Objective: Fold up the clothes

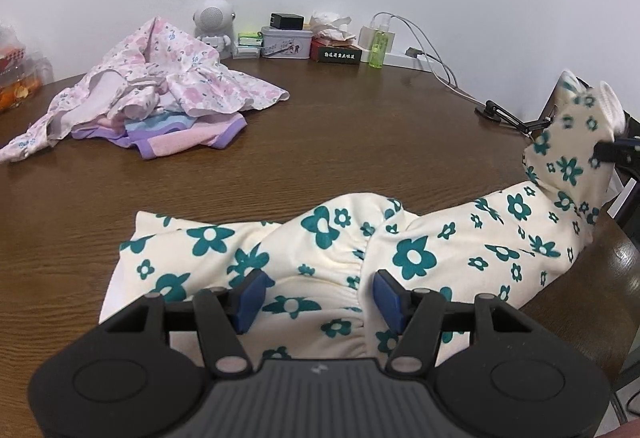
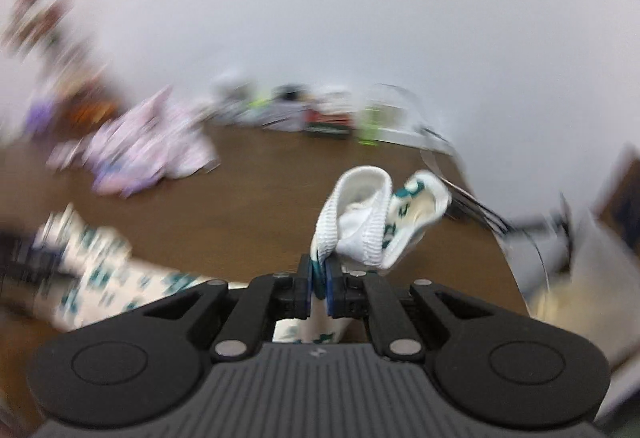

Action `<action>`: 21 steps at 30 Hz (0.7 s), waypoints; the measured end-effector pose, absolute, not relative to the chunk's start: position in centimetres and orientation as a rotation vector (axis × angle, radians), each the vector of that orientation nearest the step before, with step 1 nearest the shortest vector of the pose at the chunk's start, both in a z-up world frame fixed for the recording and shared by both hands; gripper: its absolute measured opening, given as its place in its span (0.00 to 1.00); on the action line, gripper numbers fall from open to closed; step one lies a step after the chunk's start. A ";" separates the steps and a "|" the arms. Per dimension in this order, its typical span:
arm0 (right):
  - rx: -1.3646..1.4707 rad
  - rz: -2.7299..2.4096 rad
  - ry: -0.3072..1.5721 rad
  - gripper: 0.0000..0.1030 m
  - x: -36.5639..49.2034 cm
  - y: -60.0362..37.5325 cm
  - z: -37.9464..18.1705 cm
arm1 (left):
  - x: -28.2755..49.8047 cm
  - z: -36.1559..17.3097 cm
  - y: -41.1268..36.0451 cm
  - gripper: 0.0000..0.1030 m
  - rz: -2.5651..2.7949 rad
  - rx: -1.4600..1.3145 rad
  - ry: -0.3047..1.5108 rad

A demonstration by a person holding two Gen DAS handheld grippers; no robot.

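Observation:
A cream garment with teal flowers (image 1: 420,250) lies across the near part of the brown table (image 1: 320,142). My left gripper (image 1: 318,292) is open, its blue pads either side of the garment's gathered waist area. My right gripper (image 2: 319,278) is shut on the garment's white ribbed cuff (image 2: 360,214) and holds it lifted. That lifted end shows in the left wrist view at the far right (image 1: 576,142), with the right gripper (image 1: 616,152) on it. The right wrist view is motion-blurred.
A pile of pink floral and purple clothes (image 1: 160,94) lies at the back left of the table. Small boxes, a tin (image 1: 286,42), a green bottle (image 1: 378,46), a white speaker toy (image 1: 214,22) and cables (image 1: 436,62) stand along the wall. A black clamp stand (image 1: 504,114) is at the right.

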State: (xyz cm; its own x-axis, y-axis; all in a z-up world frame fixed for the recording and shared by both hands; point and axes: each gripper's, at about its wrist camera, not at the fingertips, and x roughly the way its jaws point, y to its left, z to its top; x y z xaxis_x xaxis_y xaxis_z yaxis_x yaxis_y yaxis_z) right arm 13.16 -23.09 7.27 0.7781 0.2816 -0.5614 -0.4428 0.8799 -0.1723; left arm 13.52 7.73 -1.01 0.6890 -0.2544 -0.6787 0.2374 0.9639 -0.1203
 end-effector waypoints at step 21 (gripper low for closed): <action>-0.720 0.754 0.721 0.22 10.2 -15.2 0.8 | 13.1 -1.3 7.7 0.57 -0.273 -0.023 0.743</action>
